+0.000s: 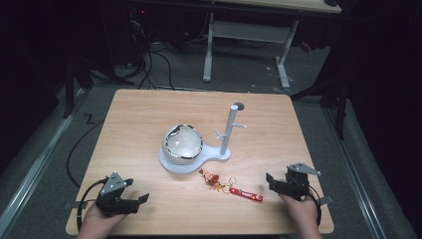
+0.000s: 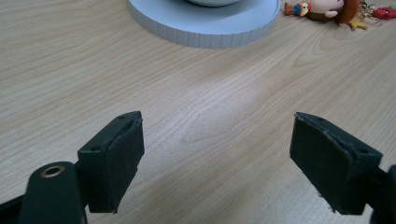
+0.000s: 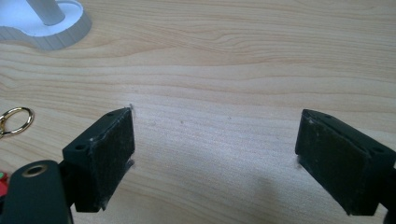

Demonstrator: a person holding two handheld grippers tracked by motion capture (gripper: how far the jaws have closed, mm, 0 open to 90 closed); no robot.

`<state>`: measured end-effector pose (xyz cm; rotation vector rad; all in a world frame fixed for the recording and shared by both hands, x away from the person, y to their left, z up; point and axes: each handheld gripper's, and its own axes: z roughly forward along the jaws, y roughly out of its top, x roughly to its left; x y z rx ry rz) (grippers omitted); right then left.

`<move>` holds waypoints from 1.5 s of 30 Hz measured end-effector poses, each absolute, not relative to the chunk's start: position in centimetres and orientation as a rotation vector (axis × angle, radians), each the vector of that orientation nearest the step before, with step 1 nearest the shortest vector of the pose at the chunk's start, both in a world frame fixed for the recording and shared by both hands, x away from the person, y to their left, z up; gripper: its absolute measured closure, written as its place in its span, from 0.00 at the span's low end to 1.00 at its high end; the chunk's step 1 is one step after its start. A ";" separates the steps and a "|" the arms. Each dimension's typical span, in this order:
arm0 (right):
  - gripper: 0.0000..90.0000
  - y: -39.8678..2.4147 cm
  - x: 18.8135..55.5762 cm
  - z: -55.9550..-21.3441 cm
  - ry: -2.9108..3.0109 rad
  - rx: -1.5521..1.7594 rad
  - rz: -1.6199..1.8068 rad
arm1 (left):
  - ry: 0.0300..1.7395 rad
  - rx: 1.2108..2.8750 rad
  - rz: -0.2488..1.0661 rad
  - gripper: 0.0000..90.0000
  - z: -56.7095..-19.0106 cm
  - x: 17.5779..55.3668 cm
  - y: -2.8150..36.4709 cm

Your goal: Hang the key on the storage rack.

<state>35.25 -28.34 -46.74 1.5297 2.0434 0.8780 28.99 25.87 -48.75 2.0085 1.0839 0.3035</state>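
A white stand (image 1: pixel 193 162) sits mid-table, with a shiny bowl (image 1: pixel 182 144) on its round base and an upright post (image 1: pixel 229 128) with small pegs. In front of it lies a keychain (image 1: pixel 230 187): a small doll figure (image 2: pixel 327 8), a gold ring (image 3: pixel 15 120) and a red strap (image 1: pixel 246 194). My left gripper (image 1: pixel 142 201) rests at the near left edge, open, nothing between its jaws. My right gripper (image 1: pixel 271 180) rests at the near right, open and empty, just right of the red strap.
The wooden table (image 1: pixel 149 114) stands on a grey floor. Cables (image 1: pixel 154 64) and another desk's white legs (image 1: pixel 209 47) lie beyond the far edge. A black cable (image 1: pixel 82 196) loops from the left gripper.
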 end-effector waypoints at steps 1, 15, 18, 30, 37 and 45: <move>0.13 -28.4 35.3 -46.7 2.042 1.521 0.883 | 1.085 2.009 0.300 0.21 -48.8 29.1 25.8; 0.13 -28.6 35.2 -46.7 2.057 1.524 0.878 | 1.075 2.019 0.297 0.20 -48.9 29.0 25.8; 0.14 -28.5 35.3 -46.7 2.079 1.513 0.893 | 1.075 2.019 0.296 0.20 -48.9 29.0 25.7; 0.08 -26.8 35.4 -46.7 2.207 1.470 0.903 | 1.076 2.018 0.301 0.20 -48.8 29.0 25.8; 0.14 -25.3 35.0 -46.3 2.291 1.418 0.924 | 1.065 2.017 0.307 0.21 -48.6 29.0 25.9; 0.16 -22.2 34.3 -46.1 2.483 1.269 0.890 | 1.057 2.020 0.307 0.20 -48.6 29.0 26.0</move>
